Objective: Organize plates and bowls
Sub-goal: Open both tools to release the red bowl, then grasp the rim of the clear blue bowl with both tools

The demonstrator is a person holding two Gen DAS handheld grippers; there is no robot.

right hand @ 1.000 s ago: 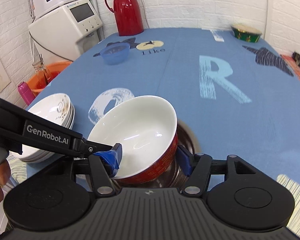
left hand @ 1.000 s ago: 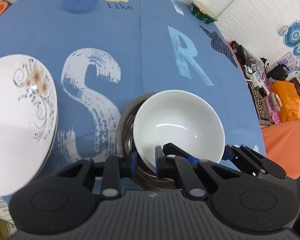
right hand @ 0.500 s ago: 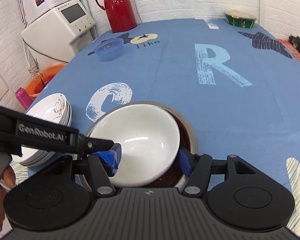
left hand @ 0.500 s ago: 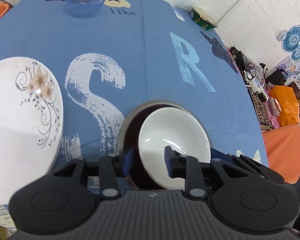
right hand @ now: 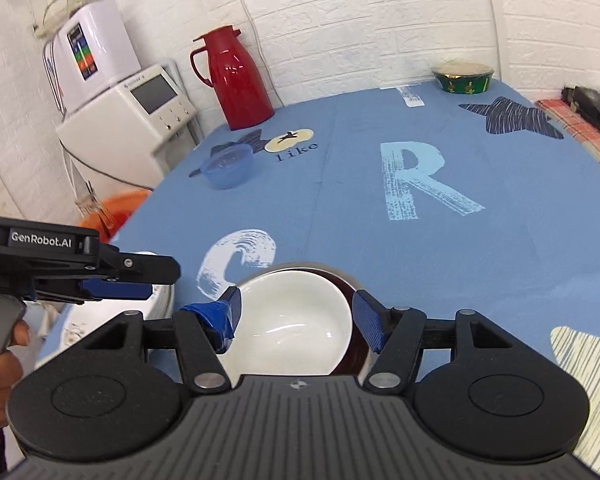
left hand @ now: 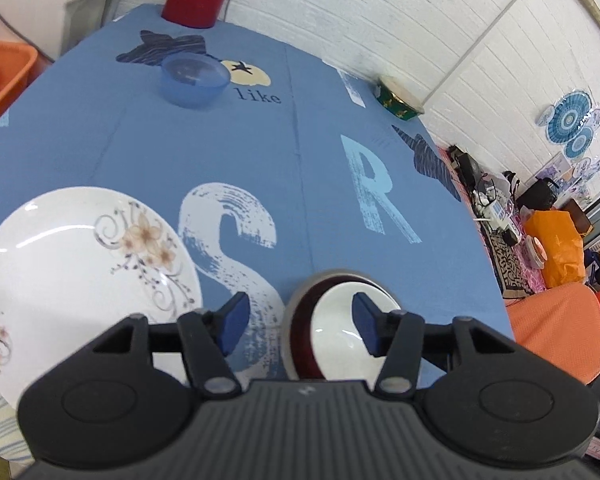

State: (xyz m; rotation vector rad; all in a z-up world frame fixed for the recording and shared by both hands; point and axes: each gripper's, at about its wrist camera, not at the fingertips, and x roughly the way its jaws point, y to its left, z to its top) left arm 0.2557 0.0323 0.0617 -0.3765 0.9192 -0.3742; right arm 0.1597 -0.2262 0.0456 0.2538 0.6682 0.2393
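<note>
A white bowl (left hand: 340, 316) (right hand: 296, 312) sits nested in a larger metal-rimmed bowl (left hand: 304, 336) (right hand: 354, 340) with a dark red inside, on the blue tablecloth. My left gripper (left hand: 298, 322) is open above and just left of the bowls, touching neither. My right gripper (right hand: 298, 316) is also open, its fingers wide on either side of the white bowl and clear of it. A stack of white flowered plates (left hand: 80, 272) (right hand: 162, 300) lies to the left. The left gripper (right hand: 140, 280) shows over that stack in the right wrist view.
A blue plastic bowl (left hand: 192, 80) (right hand: 228, 166) and a green patterned bowl (left hand: 398, 98) (right hand: 464, 76) stand far back on the table. A red thermos (right hand: 236, 76) stands at the back edge. A white dispenser (right hand: 140, 120) and an orange basin (right hand: 116, 208) are off the left side.
The white bowl went down into the larger bowl and was let go. Both grippers opened and drew back and upward from it.
</note>
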